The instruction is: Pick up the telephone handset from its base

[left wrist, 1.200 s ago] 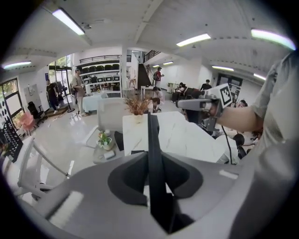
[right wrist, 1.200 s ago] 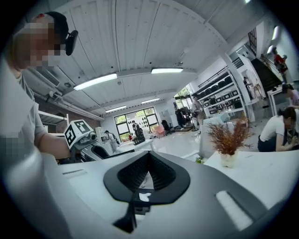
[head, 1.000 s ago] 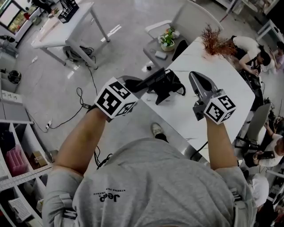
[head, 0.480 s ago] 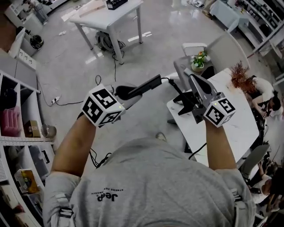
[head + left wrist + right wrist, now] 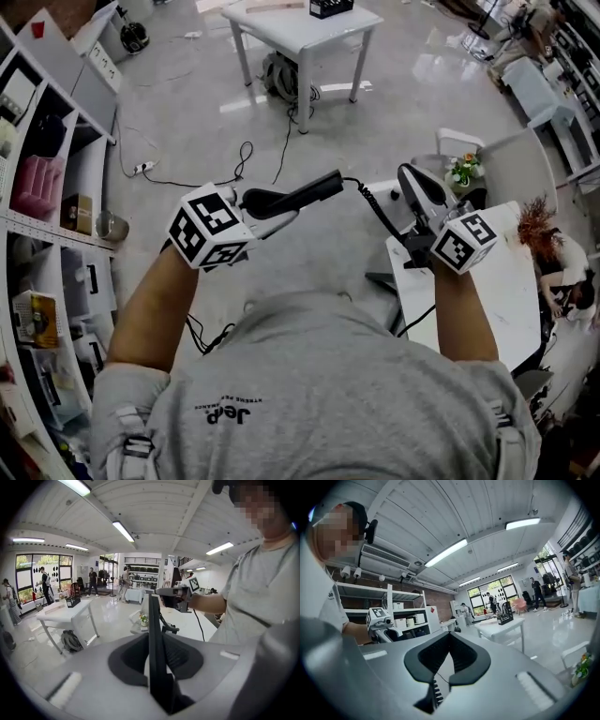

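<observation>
Telephone handset [image 5: 298, 195], slim, black, corded, is clamped between jaws of left gripper [image 5: 267, 212]; right gripper [image 5: 407, 174] has jaws closed, empty.

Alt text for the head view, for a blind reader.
The left gripper holds a black telephone handset in the air over the floor, its coiled cord trailing right toward a white table. The right gripper is empty, jaws together.

White table [image 5: 487, 300] with reddish plant [image 5: 536, 223]

Head view looks steeply down; left gripper view faces right tongs [image 5: 164, 592].
</observation>
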`<state>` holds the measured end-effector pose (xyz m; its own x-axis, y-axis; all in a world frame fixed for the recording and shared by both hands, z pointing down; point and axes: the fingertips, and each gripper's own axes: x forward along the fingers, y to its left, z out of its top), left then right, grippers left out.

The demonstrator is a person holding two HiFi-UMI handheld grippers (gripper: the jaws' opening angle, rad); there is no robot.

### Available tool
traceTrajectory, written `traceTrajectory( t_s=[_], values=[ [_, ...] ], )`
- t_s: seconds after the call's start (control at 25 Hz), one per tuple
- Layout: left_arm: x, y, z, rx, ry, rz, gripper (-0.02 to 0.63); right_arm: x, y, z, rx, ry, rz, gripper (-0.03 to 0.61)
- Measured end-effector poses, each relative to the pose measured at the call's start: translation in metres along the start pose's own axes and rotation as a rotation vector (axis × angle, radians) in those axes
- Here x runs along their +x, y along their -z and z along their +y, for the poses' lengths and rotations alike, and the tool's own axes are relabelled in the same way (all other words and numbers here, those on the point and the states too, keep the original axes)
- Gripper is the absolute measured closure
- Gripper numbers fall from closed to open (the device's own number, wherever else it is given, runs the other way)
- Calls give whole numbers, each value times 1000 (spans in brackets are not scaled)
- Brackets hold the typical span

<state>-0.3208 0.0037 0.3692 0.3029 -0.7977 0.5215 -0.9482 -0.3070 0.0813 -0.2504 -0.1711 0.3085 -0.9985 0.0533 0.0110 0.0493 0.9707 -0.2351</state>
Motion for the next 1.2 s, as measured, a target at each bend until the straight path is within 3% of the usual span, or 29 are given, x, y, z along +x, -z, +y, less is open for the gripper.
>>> traceTrajectory(
  t_s=[0.36,0.64,0.92,1.2],
  values=[
    [-61,39,11,-141,-49,-134,476,73,17,45,21,-140,50,575],
    [-65,52,11,-316,8,-341,476,99,27,57,36,-200,79,575],
    [-55,51,15,-427,84,-418,476,96,23,54,36,-188,82,575],
    [-53,39,22,-515,151,-451,476,91,39,35,41,-118,138,575]
  ],
)
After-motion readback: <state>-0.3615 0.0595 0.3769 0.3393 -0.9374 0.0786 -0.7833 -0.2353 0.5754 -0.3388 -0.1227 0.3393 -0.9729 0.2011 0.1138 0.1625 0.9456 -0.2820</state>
